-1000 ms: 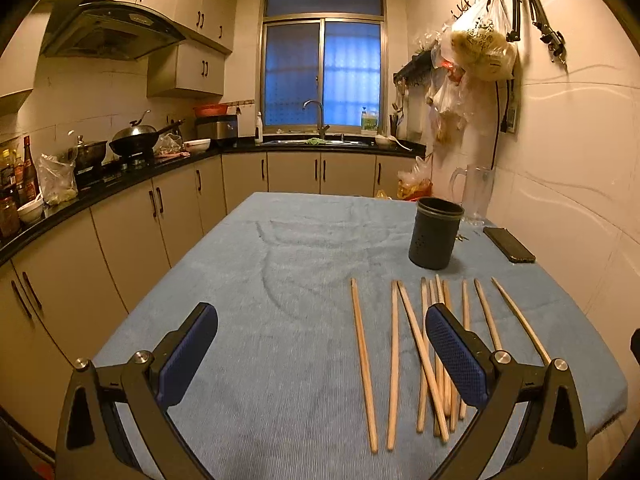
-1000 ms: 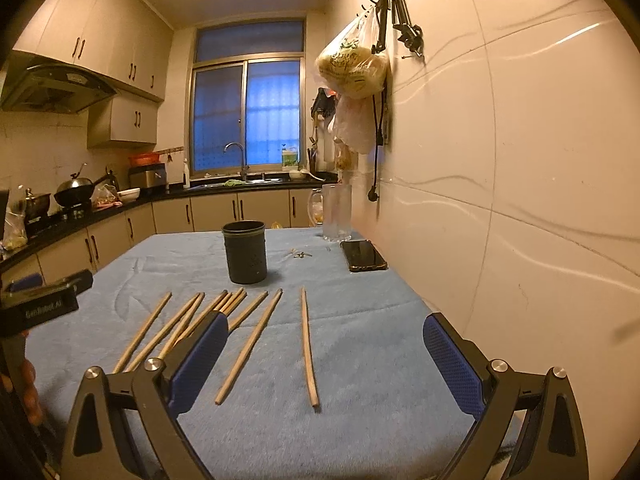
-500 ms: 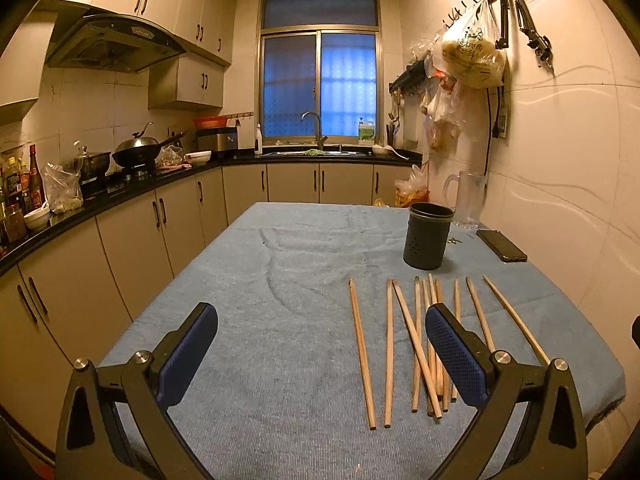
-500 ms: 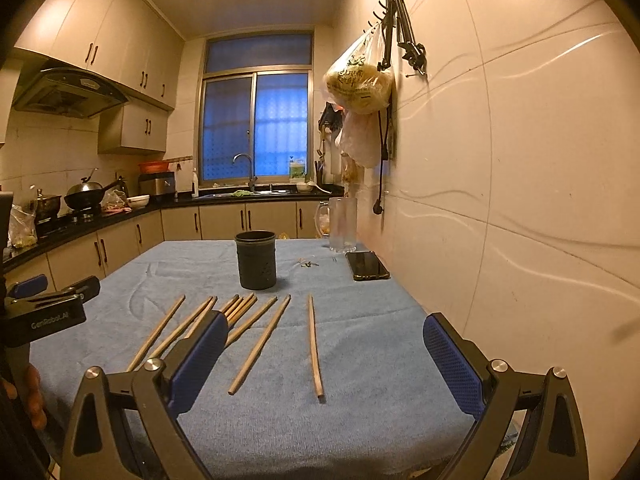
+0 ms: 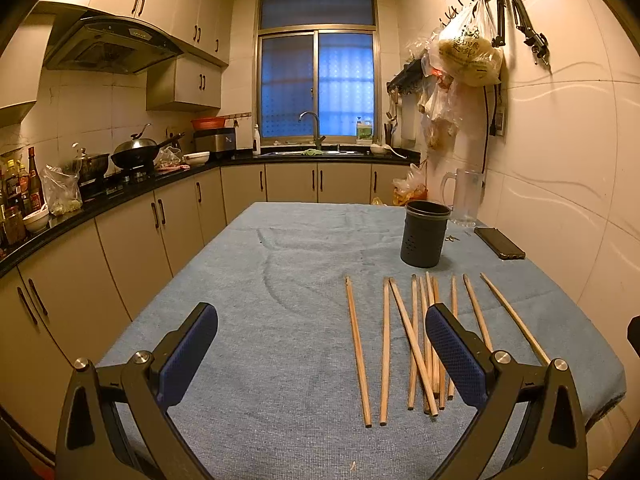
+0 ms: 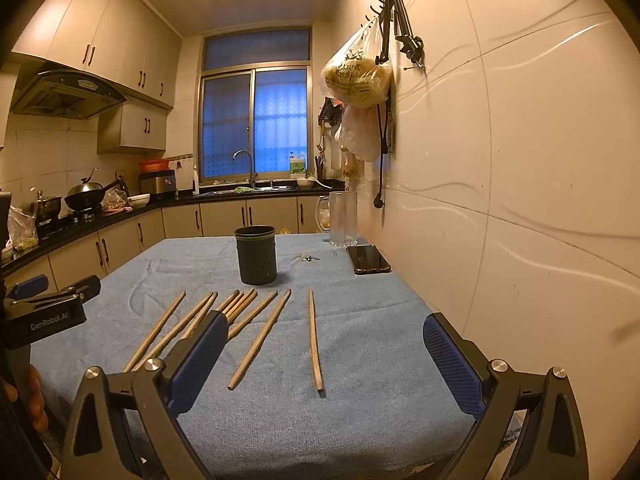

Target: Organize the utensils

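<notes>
Left wrist: chopsticks (image 5: 416, 340) (loose spread) beyond right finger (image 5: 454, 354), untouched.

Both claws are backing off and lifting a bit: from the left claw (image 5: 322, 354) the chopsticks (image 5: 416, 340) and the dark cup (image 5: 425, 234) are sliding further away and sitting higher in its view, with more of the desk's (image 5: 280, 280) near edge showing. Same deal for the right claw (image 6: 326, 364), where the cup (image 6: 256, 255) and phone (image 6: 367, 259) are drifting away and the near desk edge is coming into view.
</notes>
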`<control>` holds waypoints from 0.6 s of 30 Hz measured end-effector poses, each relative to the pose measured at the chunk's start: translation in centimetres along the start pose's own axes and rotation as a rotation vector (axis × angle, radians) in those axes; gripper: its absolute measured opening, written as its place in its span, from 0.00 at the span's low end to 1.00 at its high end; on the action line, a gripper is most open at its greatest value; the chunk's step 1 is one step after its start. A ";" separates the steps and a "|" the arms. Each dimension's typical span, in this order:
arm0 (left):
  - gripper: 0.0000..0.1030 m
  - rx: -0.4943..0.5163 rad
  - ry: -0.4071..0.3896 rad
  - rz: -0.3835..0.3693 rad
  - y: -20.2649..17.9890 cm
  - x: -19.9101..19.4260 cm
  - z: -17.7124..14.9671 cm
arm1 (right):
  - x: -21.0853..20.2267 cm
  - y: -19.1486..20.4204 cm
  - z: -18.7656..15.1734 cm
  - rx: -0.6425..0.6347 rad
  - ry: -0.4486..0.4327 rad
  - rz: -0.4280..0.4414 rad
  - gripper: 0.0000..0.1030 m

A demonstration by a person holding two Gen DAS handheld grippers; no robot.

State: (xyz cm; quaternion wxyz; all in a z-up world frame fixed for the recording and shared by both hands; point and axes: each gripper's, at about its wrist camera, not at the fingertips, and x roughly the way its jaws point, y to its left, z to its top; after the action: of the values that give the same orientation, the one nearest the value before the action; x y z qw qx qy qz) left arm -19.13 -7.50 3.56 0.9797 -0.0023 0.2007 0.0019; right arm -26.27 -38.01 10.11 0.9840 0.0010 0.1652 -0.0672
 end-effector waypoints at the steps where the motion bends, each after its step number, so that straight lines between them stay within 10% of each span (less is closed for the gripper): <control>1: 1.00 -0.001 0.000 0.001 0.0 0.0 0.0 | 0.0 0.0 0.0 0.000 0.000 0.001 0.96; 18: 1.00 0.001 -0.009 -0.003 0.3 -0.8 -0.5 | 0.3 0.2 0.0 0.001 0.006 0.002 0.96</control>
State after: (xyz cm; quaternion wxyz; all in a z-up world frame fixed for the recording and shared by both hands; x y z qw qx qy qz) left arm -20.03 -7.17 3.44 0.9805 -0.0022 0.1963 0.0003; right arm -25.91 -37.88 10.02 0.9835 0.0021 0.1683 -0.0661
